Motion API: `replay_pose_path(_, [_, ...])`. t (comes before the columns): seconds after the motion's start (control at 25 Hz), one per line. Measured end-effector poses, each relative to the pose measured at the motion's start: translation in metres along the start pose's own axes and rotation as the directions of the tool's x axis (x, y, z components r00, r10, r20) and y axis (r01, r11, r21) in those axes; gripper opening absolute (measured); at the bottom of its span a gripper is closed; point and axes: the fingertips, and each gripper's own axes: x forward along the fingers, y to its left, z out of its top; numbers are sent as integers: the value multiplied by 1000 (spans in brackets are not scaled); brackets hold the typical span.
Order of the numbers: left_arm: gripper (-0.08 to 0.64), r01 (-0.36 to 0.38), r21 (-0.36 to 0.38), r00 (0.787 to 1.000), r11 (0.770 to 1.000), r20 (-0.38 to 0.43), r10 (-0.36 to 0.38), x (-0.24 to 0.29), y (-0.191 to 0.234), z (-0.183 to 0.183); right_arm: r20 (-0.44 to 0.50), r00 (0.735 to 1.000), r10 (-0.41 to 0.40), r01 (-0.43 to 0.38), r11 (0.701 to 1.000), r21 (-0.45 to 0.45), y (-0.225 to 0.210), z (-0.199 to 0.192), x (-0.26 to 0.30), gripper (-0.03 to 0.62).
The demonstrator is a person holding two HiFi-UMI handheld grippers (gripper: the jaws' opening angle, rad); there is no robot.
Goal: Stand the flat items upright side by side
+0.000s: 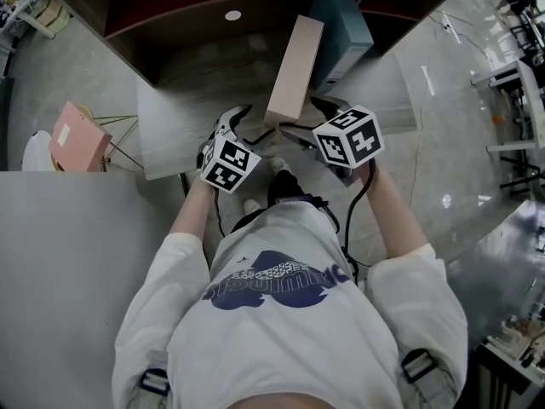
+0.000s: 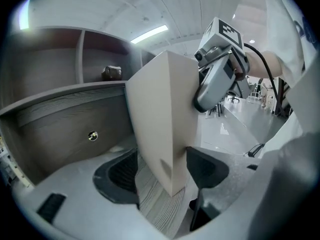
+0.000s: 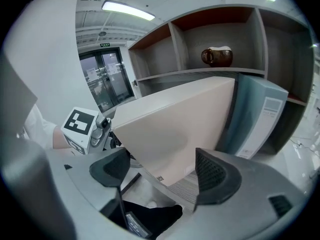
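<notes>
Beige box (image 1: 294,68) tilted beside upright teal box (image 1: 345,28).

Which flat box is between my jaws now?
The beige box, tilted over the shelf, lower end between the open jaws of left gripper and right gripper. The teal box stands behind; the pink box is far left.
</notes>
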Motion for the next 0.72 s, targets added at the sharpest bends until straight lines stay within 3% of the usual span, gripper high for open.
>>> replay_pose_path(0.56, [314,52,-36,998,998,-17,-53,34,-6,11,-41,993,107,-109,993,-36,-20,-10,-7,382])
replay_pose_path(0.72, [314,73,-53,997,996,-28,-75,41,-6,19,-71,983,170,-174,983,-62,-20,-16,-2,382])
